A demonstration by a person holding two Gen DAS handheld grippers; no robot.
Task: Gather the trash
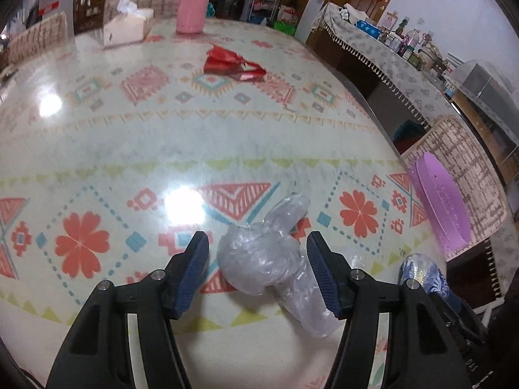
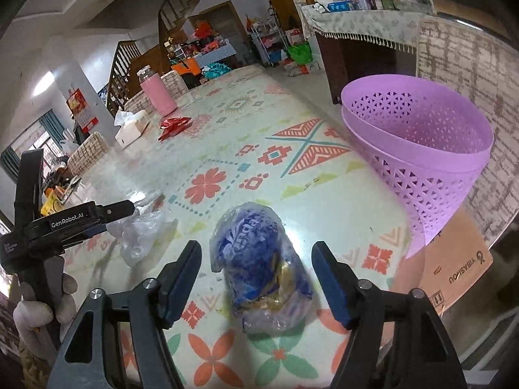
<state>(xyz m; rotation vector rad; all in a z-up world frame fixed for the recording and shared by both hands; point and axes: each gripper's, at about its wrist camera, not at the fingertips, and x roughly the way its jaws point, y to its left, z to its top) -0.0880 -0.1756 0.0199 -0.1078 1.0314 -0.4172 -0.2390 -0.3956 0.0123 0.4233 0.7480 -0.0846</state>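
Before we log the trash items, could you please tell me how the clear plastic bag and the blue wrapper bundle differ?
The clear plastic bag is colourless and see-through; the blue wrapper bundle is blue printed packaging with a gold patch, wrapped in clear film. The clear bag lies between the left hand-held gripper's open fingers, the blue bundle between the right hand-held gripper's. Both are crumpled and rest on the table.

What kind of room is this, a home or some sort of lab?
Most likely a lived-in home's dining area: a large table with a patterned cloth, a tissue box and pink flask on it, a wooden staircase behind, and a cluttered sideboard.
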